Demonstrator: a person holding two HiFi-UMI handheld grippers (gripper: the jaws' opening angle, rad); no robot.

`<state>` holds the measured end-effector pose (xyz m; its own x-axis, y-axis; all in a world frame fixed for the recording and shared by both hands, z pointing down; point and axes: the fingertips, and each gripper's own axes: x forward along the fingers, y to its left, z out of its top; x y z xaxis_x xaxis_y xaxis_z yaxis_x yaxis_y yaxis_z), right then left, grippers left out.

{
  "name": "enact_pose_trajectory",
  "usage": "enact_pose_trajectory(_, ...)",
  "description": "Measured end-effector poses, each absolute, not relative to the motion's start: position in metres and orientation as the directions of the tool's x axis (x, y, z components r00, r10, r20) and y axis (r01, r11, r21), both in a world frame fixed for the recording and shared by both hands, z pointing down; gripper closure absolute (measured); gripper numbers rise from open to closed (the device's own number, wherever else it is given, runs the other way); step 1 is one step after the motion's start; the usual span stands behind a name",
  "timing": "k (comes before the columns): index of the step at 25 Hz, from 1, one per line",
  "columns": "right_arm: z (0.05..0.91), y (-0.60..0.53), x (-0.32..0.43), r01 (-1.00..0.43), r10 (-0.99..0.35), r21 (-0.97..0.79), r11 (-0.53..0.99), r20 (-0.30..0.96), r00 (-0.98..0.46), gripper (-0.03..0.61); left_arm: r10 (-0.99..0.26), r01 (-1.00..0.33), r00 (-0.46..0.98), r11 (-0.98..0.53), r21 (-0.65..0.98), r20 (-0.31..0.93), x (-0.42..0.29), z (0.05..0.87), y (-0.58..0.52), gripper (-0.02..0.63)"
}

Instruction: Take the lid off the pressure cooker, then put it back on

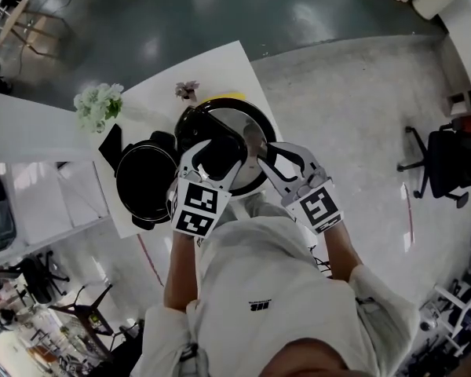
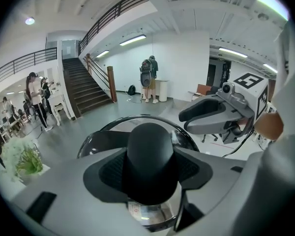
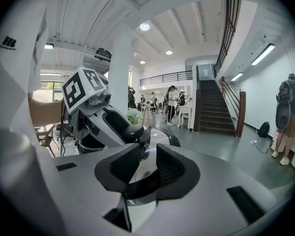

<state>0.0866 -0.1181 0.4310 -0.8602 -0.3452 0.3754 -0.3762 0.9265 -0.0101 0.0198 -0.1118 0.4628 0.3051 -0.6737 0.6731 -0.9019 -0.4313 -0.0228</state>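
Over the white table (image 1: 212,65), the lid (image 1: 235,124) is held between 2 grippers, just right of the open black cooker (image 1: 145,181). On the lid's top, the left gripper (image 1: 216,154) has its jaws pressed against both sides of the black knob (image 2: 150,156). At the lid's right edge, the right gripper (image 1: 265,154) pinches the rim (image 3: 137,178), jaws nearly together. White flowers (image 1: 98,104) stand behind the cooker

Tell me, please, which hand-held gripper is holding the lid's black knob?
The left hand-held gripper: its jaws clamp the black knob atop the lid, whereas the right hand-held gripper grips the lid's rim.
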Motion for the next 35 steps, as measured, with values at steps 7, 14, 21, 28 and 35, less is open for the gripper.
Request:
enact_pose_trajectory(7,0.421,-0.105,0.054,-0.360,-0.338,0.012,0.933,0.372,-0.864,0.471,-0.680,-0.899,0.313,-0.438,-0.025,0.662,-0.012,0.445,-0.096,0.325)
enact_pose_trajectory(14,0.416,-0.088,0.013,-0.345,-0.334,0.037,0.938,0.367,-0.868,0.471,-0.667,-0.889,0.336,-0.459,-0.011,0.665,-0.055,0.440,-0.075,0.325)
enact_pose_trajectory(21,0.419,-0.065,-0.031,-0.338,-0.319,0.023,0.941,0.394,-0.862,0.471,-0.634,-0.875,0.354,-0.483,0.006,0.687,-0.099,0.445,-0.051,0.325)
enact_pose_trajectory(28,0.426,-0.046,-0.067,-0.314,-0.298,0.029,0.949,0.405,-0.864,0.472,-0.592,-0.852,0.381,-0.523,0.022,0.710,-0.132,0.455,-0.029,0.325)
enact_pose_trajectory(35,0.432,-0.028,-0.092,-0.301,-0.278,0.016,0.954,0.429,-0.859,0.471,-0.533,-0.814,0.423,-0.579,0.048,0.732,-0.152,0.463,-0.007,0.325)
